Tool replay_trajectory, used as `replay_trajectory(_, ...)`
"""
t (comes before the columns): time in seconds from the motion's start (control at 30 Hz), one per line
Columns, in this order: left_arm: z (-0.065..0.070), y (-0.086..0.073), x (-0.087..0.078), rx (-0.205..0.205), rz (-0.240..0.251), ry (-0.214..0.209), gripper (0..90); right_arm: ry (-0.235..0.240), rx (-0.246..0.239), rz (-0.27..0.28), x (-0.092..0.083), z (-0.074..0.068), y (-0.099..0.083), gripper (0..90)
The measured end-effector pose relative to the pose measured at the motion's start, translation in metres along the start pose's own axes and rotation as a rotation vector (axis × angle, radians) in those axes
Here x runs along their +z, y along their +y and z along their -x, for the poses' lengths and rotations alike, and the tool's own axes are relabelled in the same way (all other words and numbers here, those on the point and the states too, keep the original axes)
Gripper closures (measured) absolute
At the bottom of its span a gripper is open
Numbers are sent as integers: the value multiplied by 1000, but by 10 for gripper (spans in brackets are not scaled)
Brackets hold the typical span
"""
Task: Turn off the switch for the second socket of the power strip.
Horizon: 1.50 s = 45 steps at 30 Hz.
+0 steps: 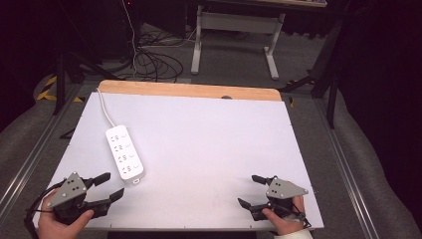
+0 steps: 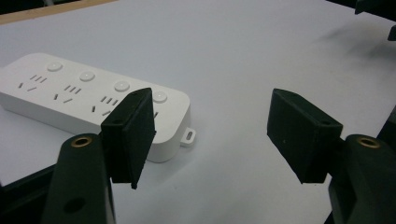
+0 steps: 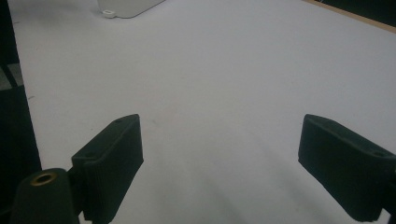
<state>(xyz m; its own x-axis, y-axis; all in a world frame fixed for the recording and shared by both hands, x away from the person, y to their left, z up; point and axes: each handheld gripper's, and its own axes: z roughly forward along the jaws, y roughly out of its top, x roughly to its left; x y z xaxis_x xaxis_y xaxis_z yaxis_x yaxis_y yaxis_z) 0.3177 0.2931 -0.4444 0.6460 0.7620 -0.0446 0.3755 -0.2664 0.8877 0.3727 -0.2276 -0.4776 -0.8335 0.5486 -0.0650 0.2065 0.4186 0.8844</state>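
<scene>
Just ahead of the left gripper (image 1: 110,186), slightly to its far side, lies the white power strip (image 1: 125,152), flat on the white table (image 1: 209,144) with its sockets up, probably so a jaw can meet its near end. This gripper's jaws stand apart with nothing between them; the strip sits off to one side, untouched. Well away at the opposite near corner, the right gripper (image 1: 250,190) rests low over bare table, jaws spread wide and empty, likely waiting. Beyond the far edge, the strip's cord (image 1: 103,107) drops out of sight, so its plug end is hidden. Dark surroundings swallow most detail past the table.
</scene>
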Motion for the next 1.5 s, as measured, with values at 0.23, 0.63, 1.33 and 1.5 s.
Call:
replay_trajectory(0.23,-7,13,0,-7,14,-11,331,2,1,-6,1,0,0,146)
replay_trajectory(0.63,-15,39,4,9,-2,-4,331,3,3,-12,2,0,-1,148)
replay_trajectory(1.33,-33,68,28,19,-50,7,337,5,4,-18,3,1,-1,149)
replay_trajectory(1.5,-39,69,34,-1,-58,8,343,5,5,-18,3,1,-1,150)
